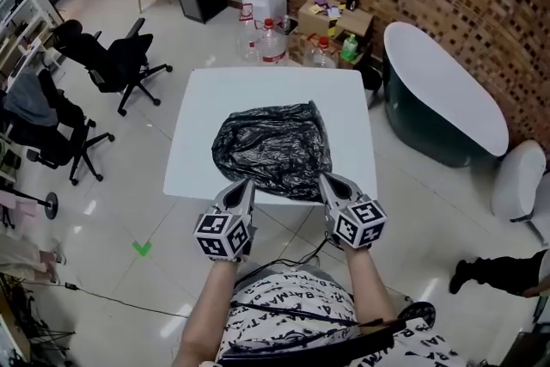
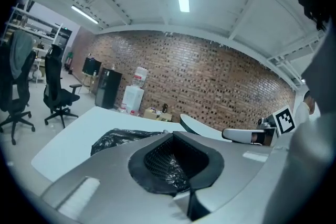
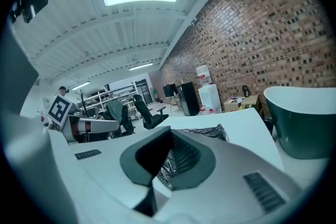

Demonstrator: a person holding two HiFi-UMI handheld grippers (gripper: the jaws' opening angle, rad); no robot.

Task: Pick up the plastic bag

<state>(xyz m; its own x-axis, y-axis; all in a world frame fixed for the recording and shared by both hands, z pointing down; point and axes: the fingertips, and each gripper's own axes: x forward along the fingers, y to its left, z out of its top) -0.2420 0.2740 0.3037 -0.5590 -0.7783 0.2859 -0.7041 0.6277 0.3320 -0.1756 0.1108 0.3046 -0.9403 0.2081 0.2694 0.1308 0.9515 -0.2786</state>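
Pinching the near edge of the black plastic bag (image 1: 273, 149) with left tool (image 1: 243, 186) and right tool (image 1: 326, 180), each pressed together on crinkled film. Spread ahead of both tools across the white bench (image 1: 258, 86). Behind them, shirt (image 1: 284, 309) lettering, not surely readable.

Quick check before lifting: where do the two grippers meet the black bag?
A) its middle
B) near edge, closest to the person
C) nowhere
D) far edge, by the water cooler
B: the left gripper and right gripper both sit at the near edge of the bag, and each gripper view shows black film between shut jaws.
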